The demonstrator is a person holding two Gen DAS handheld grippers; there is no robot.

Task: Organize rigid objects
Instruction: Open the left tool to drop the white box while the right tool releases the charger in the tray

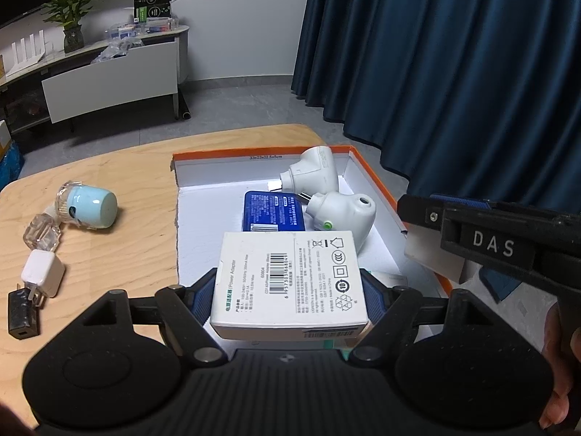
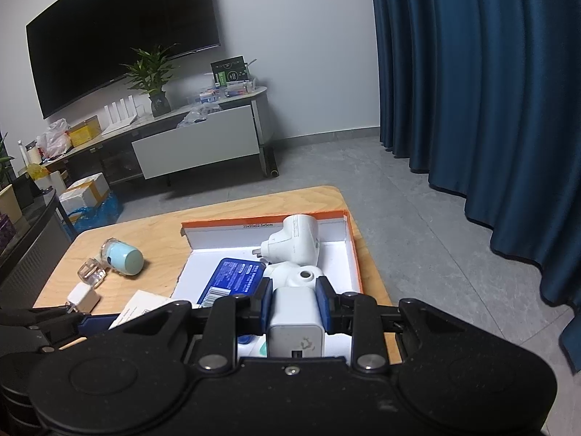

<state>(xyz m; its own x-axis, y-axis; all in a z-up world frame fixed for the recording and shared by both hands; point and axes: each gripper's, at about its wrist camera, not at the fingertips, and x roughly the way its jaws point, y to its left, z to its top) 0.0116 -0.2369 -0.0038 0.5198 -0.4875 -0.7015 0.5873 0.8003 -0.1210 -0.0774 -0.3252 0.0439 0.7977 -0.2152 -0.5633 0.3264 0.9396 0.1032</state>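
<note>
Over the wood table [image 1: 109,174] by blue curtains [image 1: 454,54], my left gripper [image 1: 290,290] clamps a box [image 1: 290,276], right gripper [image 2: 294,305] a charger [image 2: 295,318].

A dark blue curtain [image 2: 472,91] hangs at the right. On the far wall a black television [image 2: 120,36] hangs above a low media cabinet [image 2: 196,145] carrying a potted plant [image 2: 154,83]. Grey floor [image 2: 417,218] lies between.

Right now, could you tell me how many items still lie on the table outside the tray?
4: pale blue cup, clear cube, white charger, black adapter, all left of the tray; others may be hidden.
</note>
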